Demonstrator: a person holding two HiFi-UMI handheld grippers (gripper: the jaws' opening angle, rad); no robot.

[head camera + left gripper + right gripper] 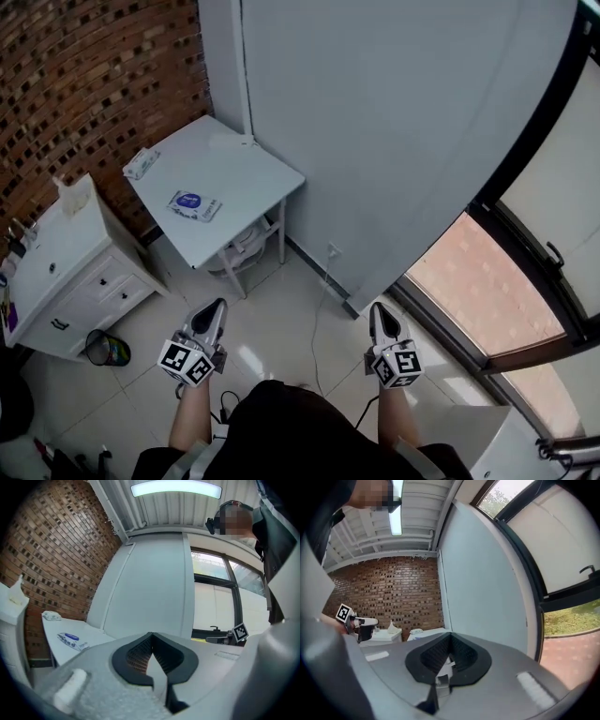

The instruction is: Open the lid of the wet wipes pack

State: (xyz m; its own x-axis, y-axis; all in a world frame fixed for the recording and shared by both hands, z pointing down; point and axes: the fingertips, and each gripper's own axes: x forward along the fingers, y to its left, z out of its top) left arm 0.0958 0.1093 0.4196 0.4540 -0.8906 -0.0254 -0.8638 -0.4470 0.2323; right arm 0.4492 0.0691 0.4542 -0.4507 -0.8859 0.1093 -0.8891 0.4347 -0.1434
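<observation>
The wet wipes pack (193,204), white with a blue oval label, lies flat on a small white table (253,169) against the grey wall. It shows small at the left of the left gripper view (71,639). My left gripper (214,310) is shut and empty, held low above the floor, well short of the table. My right gripper (377,313) is likewise shut with nothing in it, level with the left one and further right. Each gripper view shows its own jaws pressed together, left (151,637) and right (449,638).
A second small white packet (142,163) lies at the table's far left corner. A white drawer cabinet (66,272) stands left of the table, with a bin (106,349) by it on the tiled floor. A stool or basket (242,246) sits under the table. Glass doors (525,234) are at the right.
</observation>
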